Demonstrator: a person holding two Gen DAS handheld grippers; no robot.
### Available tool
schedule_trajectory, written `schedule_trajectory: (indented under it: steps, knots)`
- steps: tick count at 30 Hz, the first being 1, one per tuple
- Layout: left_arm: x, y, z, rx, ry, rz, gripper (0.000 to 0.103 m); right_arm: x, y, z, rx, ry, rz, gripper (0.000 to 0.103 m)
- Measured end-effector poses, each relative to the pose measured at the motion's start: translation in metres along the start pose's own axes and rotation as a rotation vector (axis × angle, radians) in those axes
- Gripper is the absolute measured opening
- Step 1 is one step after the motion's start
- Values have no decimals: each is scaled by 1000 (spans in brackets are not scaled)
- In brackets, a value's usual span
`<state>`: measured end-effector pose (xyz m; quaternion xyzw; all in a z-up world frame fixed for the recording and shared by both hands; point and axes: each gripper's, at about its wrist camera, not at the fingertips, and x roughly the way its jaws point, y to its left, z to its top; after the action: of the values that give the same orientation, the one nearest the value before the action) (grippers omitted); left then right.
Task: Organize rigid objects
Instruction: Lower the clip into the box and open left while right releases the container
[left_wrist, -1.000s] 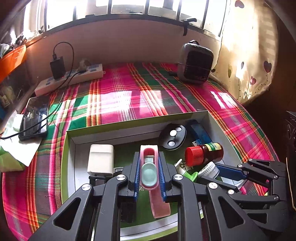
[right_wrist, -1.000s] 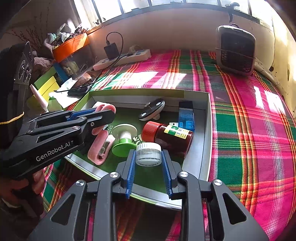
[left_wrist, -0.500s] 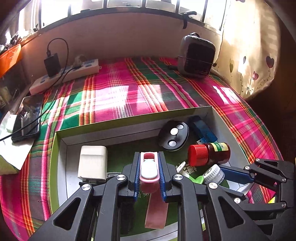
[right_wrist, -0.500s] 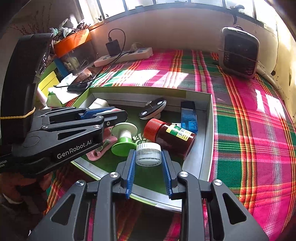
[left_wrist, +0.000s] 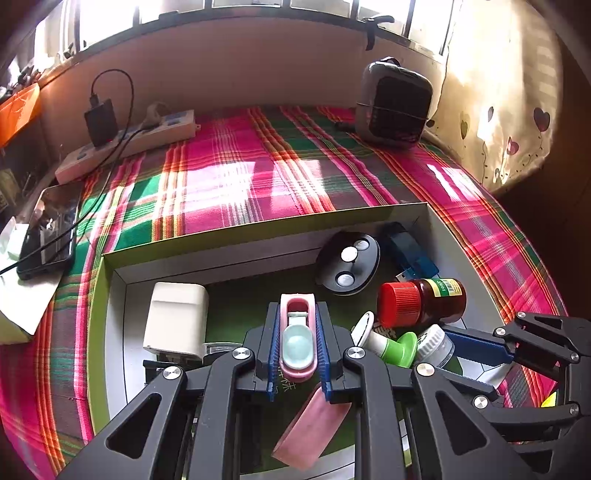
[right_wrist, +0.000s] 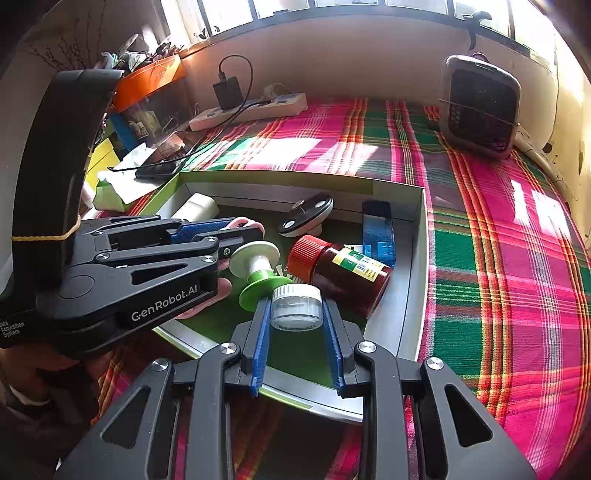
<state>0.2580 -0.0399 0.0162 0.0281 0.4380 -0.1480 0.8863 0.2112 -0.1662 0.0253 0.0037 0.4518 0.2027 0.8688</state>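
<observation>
A shallow green-rimmed box (left_wrist: 258, 225) lies on the plaid cloth with small items in it. My left gripper (left_wrist: 297, 339) is shut on a pink plastic piece (left_wrist: 297, 314) with a pale green oval, held just above the box floor. Its lower pink end hangs tilted under the fingers. My right gripper (right_wrist: 295, 314) is shut on a small white-lidded jar (right_wrist: 295, 308) above the box's near edge. In the box lie a white adapter (left_wrist: 175, 319), a black disc (left_wrist: 347, 264), a blue stick (left_wrist: 410, 251), a red-capped brown bottle (right_wrist: 343, 273) and a green-and-white spool (right_wrist: 258, 273).
A grey fan heater (left_wrist: 393, 105) stands at the far right. A power strip (left_wrist: 125, 142) with a black charger and a phone (left_wrist: 48, 229) lie at the left. An orange bin (right_wrist: 147, 79) and clutter sit beyond the left edge. Plaid cloth (right_wrist: 498, 258) lies right of the box.
In the right wrist view, my left gripper has edged further right over the box with the pink piece, closer to the spool. The right gripper and its jar have stayed put.
</observation>
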Motion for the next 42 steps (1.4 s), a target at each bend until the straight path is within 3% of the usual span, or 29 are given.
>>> schedule_trajectory:
  steps: [12,32,42]
  knots:
    - [2,1,-1,-15,8,-16,19,0,0,-1,-6,-2,-10,29]
    - [-6,2,-7,-35,0,8,36,-7,-2,-6,13,-14,-33,30]
    - [-17,3,-12,-44,-12,25,42,-14,-3,-8,32,-33,-32,40]
